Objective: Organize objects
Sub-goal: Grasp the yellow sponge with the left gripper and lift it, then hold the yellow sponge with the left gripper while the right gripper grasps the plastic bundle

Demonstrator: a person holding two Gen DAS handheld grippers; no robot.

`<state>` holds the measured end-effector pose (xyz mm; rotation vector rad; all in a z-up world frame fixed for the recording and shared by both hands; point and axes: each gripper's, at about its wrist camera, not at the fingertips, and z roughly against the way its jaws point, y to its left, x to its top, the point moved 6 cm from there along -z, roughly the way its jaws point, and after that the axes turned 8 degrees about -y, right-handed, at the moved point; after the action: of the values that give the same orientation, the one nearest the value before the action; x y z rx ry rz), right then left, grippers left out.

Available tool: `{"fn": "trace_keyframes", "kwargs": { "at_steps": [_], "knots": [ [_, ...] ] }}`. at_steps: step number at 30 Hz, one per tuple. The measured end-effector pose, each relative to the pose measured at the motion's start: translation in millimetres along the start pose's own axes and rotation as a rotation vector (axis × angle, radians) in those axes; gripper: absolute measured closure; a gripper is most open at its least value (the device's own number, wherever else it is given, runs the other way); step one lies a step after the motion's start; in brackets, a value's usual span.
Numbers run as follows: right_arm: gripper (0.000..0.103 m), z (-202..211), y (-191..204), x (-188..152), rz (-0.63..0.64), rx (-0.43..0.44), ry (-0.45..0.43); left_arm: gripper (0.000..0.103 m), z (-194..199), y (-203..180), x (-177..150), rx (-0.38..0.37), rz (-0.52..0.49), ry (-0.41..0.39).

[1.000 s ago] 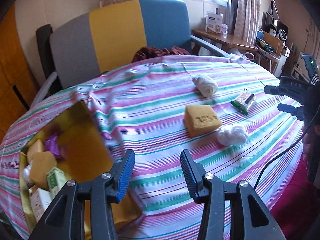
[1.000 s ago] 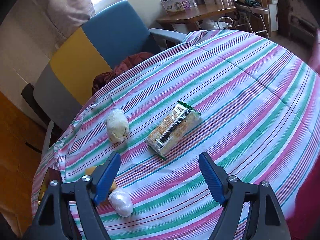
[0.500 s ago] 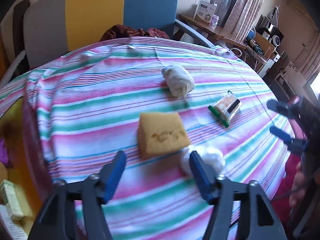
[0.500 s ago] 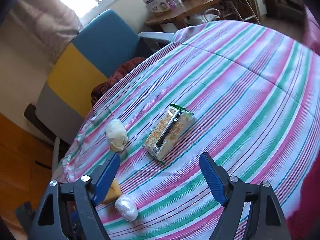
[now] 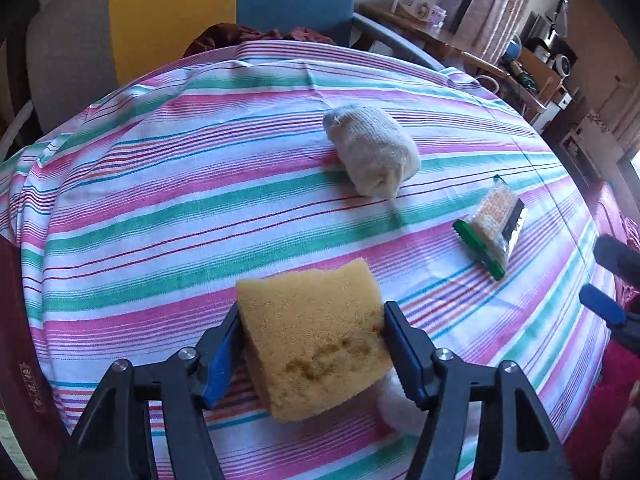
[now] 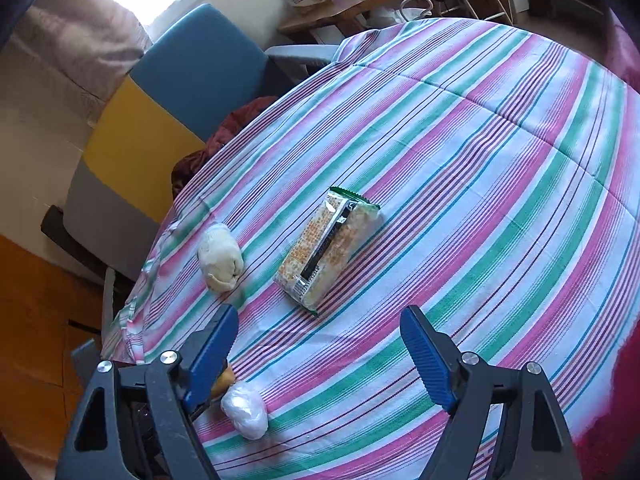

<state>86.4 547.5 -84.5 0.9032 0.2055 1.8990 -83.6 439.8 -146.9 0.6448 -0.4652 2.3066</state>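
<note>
A yellow sponge (image 5: 316,340) lies on the striped tablecloth (image 5: 160,200). My left gripper (image 5: 312,312) has come down over it, and its closing jaws touch the sponge on both sides. A white plastic bundle (image 5: 394,404) peeks out under the right finger. Farther off lie a rolled cream sock (image 5: 372,156) and a green-edged cracker packet (image 5: 490,232). In the right wrist view my right gripper (image 6: 320,314) hangs open just short of the cracker packet (image 6: 330,248), nothing between its fingers. The sock (image 6: 220,258) and the white bundle (image 6: 245,416) lie to its left.
A grey, yellow and blue chair (image 5: 172,12) stands behind the table with a dark red cloth (image 5: 256,36) on its seat. A wooden desk (image 5: 440,36) with boxes is at the back right. A dark red box edge (image 5: 16,340) shows at the far left.
My left gripper swung right, away from the gold box, and sank onto the sponge, which now sits between its jaws. The right gripper stayed over the cracker packet.
</note>
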Motion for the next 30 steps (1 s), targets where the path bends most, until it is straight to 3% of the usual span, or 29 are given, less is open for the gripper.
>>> {"fn": "trace_keyframes", "kwargs": {
  "at_steps": [6,17,23,30],
  "knots": [
    [0.019,-3,-2,-1,0.017,-0.025,0.007,0.041,22,15,-21,0.013,0.009,-0.019],
    [0.019,-15,14,-16,0.122,-0.023,0.072,0.041,70,7,-79,0.048,-0.122,-0.064],
    [0.02,-21,59,-47,0.331,0.079,0.143,0.041,87,-7,-102,0.045,-0.203,-0.105],
    [0.02,-36,86,-85,0.525,0.087,0.205,0.041,87,5,-107,-0.001,-0.124,-0.113]
  ]
}}
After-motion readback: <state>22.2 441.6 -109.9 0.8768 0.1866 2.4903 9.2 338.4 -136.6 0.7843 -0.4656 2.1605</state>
